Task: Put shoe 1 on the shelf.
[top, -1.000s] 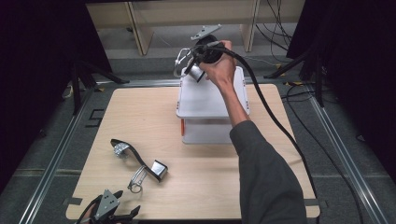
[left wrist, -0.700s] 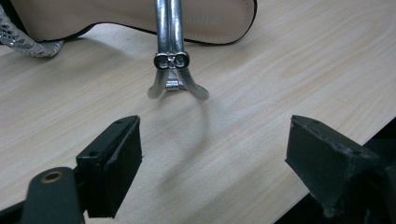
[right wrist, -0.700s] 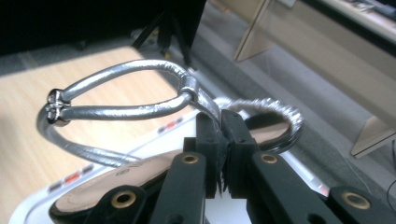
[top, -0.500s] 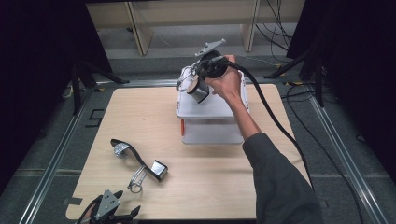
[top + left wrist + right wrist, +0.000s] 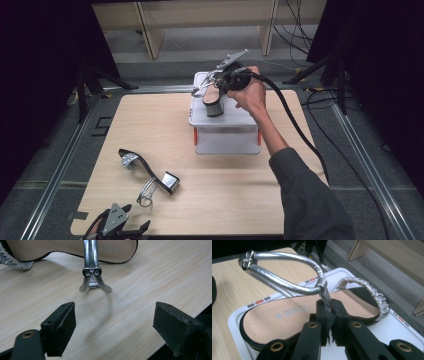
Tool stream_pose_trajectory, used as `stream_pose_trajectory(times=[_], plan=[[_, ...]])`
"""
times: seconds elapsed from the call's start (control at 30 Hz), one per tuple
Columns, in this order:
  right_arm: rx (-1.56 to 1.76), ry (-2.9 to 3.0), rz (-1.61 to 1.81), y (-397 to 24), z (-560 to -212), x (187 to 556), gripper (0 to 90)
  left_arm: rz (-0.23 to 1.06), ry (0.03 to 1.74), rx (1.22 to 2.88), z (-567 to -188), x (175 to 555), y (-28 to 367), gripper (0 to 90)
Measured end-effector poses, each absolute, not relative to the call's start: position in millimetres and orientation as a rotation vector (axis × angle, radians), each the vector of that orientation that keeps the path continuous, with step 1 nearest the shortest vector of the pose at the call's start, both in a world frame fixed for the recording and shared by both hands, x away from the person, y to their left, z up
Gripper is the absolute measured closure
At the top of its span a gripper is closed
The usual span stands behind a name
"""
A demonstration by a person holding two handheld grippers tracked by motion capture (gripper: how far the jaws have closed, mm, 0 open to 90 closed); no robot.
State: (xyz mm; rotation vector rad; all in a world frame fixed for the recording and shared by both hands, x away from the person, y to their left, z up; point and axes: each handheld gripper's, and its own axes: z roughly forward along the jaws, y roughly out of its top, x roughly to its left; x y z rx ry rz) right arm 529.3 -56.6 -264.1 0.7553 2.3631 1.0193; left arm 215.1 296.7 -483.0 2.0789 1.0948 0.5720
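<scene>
Right tongs [image 5: 331, 315] pinch the sandal [image 5: 294, 315] by its thin strap; light but floppy; left tongs [image 5: 115, 322] released

A light wooden table [image 5: 150, 120] is seen; a white box [image 5: 227, 135] stands at one o'clock, a heeled sandal [image 5: 147, 172] lies at seven o'clock.

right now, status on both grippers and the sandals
Right gripper shut on sandal strap, over white box. Left gripper open, idle. Second sandal on table. Nothing in the way.
</scene>
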Motion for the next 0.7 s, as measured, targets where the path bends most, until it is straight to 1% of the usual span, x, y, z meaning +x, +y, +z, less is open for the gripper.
stream_pose_trajectory(times=[0.23,0.33,0.37,0.43,0.5,0.57,0.63,0.7], plan=[[0.773,2.371,1.022,-68.4,-275.2,530.8,82.9,0.579,1.088,2.087,-482.6,215.1,296.7,17.7],[0.774,2.360,1.016,-70.5,-272.5,530.2,75.0,0.574,1.095,2.077,-483.3,215.2,296.5,17.7],[0.791,2.357,1.012,-71.5,-271.1,529.0,70.6,0.576,1.089,2.084,-482.6,215.1,296.9,17.7],[0.806,2.324,0.987,-72.9,-269.7,525.5,58.2,0.576,1.096,2.073,-483.6,215.2,296.4,17.7],[0.873,2.321,0.991,-74.9,-265.4,517.6,50.9,0.573,1.096,2.079,-483.0,215.0,296.9,17.7],[0.821,2.305,1.001,-79.4,-261.7,511.8,46.4,0.578,1.092,2.083,-482.5,215.1,296.9,17.7],[0.927,2.320,1.003,-82.3,-256.5,498.4,42.8,0.581,1.095,2.083,-482.9,215.3,297.1,17.7],[0.918,2.301,1.038,-87.0,-252.0,486.8,41.2,0.578,1.097,2.074,-483.1,215.2,296.5,17.7]])
